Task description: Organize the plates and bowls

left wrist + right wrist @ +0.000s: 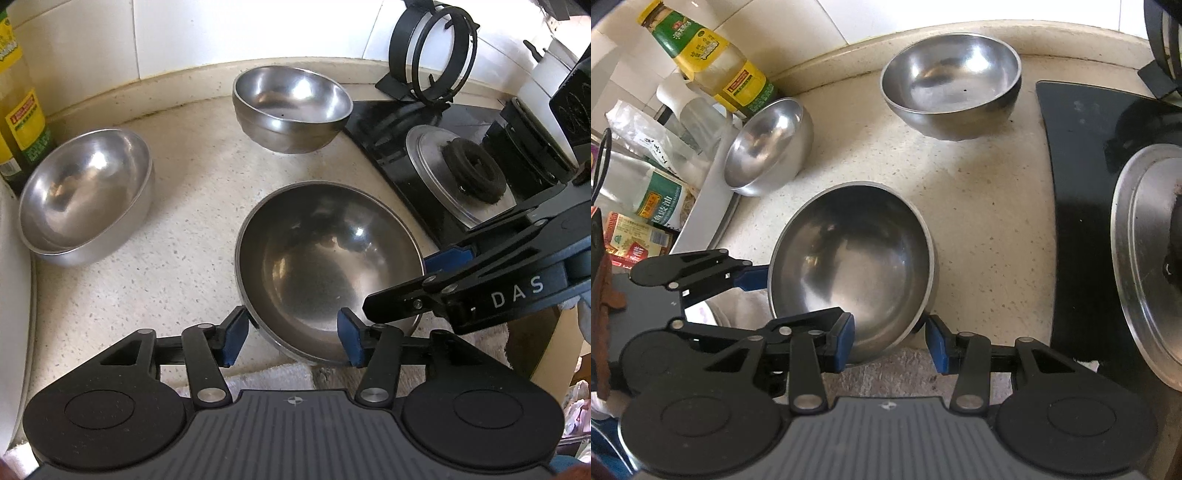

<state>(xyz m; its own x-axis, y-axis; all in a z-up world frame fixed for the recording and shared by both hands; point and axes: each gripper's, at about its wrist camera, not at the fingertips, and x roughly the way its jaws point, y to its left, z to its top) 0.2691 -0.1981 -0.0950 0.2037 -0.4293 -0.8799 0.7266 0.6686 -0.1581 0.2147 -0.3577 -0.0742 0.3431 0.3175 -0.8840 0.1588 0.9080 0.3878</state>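
Note:
A wide, shallow steel bowl (328, 266) sits at the front of the speckled counter, also in the right wrist view (849, 266). My left gripper (291, 336) is open, its blue pads straddling the bowl's near-left rim. My right gripper (890, 339) is open, its pads straddling the bowl's near-right rim; it shows from the side in the left wrist view (436, 280). Neither pad pair looks closed on the rim. A deep steel bowl (291, 107) stands at the back (951, 85). Another steel bowl (86, 195) stands at the left (768, 146).
A black stove top (1078, 192) with a steel pot lid (1148, 258) lies to the right. Black pan supports (432, 51) stand behind it. A yellow-labelled bottle (713, 55) stands at the back left beside packets (661, 199). A towel (280, 373) lies under the front edge.

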